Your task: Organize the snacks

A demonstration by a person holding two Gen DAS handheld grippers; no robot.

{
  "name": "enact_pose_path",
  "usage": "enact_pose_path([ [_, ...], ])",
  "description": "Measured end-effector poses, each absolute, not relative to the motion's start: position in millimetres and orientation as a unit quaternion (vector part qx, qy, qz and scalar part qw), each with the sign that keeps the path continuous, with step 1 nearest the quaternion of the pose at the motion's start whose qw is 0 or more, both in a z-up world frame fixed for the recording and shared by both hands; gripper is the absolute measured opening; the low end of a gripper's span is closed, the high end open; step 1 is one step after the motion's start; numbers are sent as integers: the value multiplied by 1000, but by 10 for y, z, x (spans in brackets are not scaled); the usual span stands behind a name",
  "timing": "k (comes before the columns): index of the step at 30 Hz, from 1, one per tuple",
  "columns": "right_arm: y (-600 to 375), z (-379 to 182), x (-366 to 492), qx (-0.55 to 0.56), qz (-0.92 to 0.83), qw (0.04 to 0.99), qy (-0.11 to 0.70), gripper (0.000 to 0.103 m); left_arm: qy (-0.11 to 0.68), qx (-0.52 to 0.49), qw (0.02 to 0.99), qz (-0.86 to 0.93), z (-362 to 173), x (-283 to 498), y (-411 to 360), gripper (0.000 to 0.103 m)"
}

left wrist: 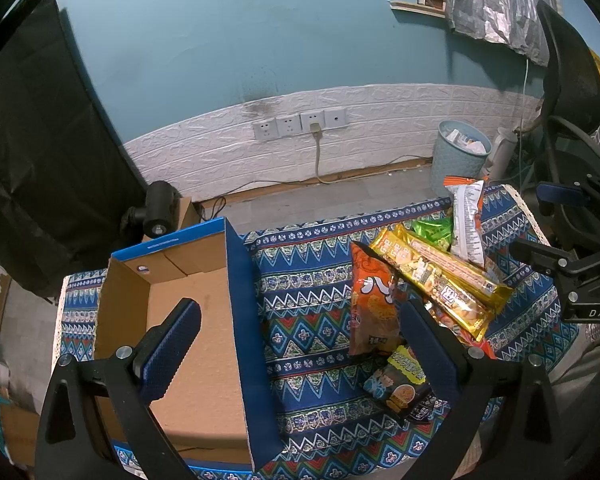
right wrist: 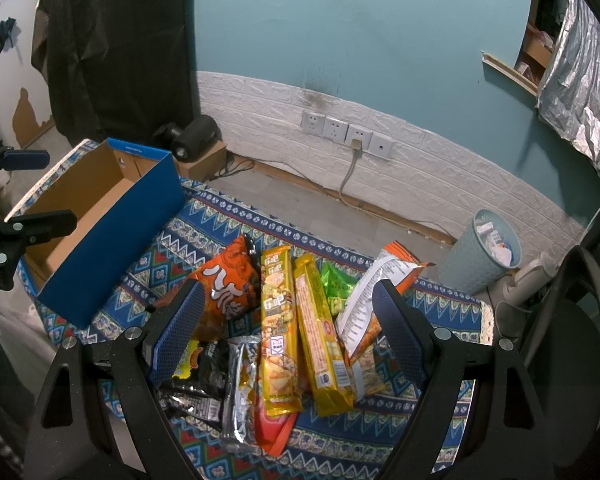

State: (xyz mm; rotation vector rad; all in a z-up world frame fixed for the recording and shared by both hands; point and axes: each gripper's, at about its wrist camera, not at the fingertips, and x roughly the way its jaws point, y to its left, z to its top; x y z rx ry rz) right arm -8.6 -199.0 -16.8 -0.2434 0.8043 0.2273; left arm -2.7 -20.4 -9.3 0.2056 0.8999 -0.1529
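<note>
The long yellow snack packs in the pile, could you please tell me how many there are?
2. The left yellow pack and the right yellow pack lie side by side in the middle of the pile, between the orange bag and the white bag. Others may be buried.

Glossy foil snack packets [right wrist: 280, 328] (crinkled); matt cardboard box [left wrist: 204, 320]; woven tablecloth [left wrist: 312, 320].

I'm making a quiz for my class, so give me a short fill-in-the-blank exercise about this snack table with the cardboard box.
1. The open blue cardboard box holds ____ snacks.
2. Both the left claw and the right claw have their jaws ____.
3. The two long yellow snack packs lie side by side on the patterned ____ tablecloth.
4. The pale ribbed bin stands on the ____, beyond the table.

Missing words: no; open; blue; floor
</note>
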Motion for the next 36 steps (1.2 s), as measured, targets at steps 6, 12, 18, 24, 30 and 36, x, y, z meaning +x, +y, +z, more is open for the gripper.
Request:
enact_pose_path([
  [6, -1998, -170, -88, -118, 109, 907, 390, 84, 434, 98, 892, -74, -93, -27, -198, 101],
  [12, -2032, -197, -110, -117, 107, 907, 391, 84, 434, 100, 892, -75, -93, -30, -212, 101],
  [18, -2057, -203, -112, -116, 107, 906, 392, 84, 435, 101, 891, -76, -101, -34, -221, 101],
  [24, -2083, -206, -98, -116, 103, 905, 397, 84, 437, 102, 890, -77, -113, -23, -219, 101],
  [30, -2149, -229, -43, -112, 95, 901, 409, 84, 439, 114, 888, -77, -163, 16, -280, 101],
  [36, -2316, -296, 75, -92, 76, 897, 426, 84, 455, 136, 877, -69, -368, 187, -356, 101],
])
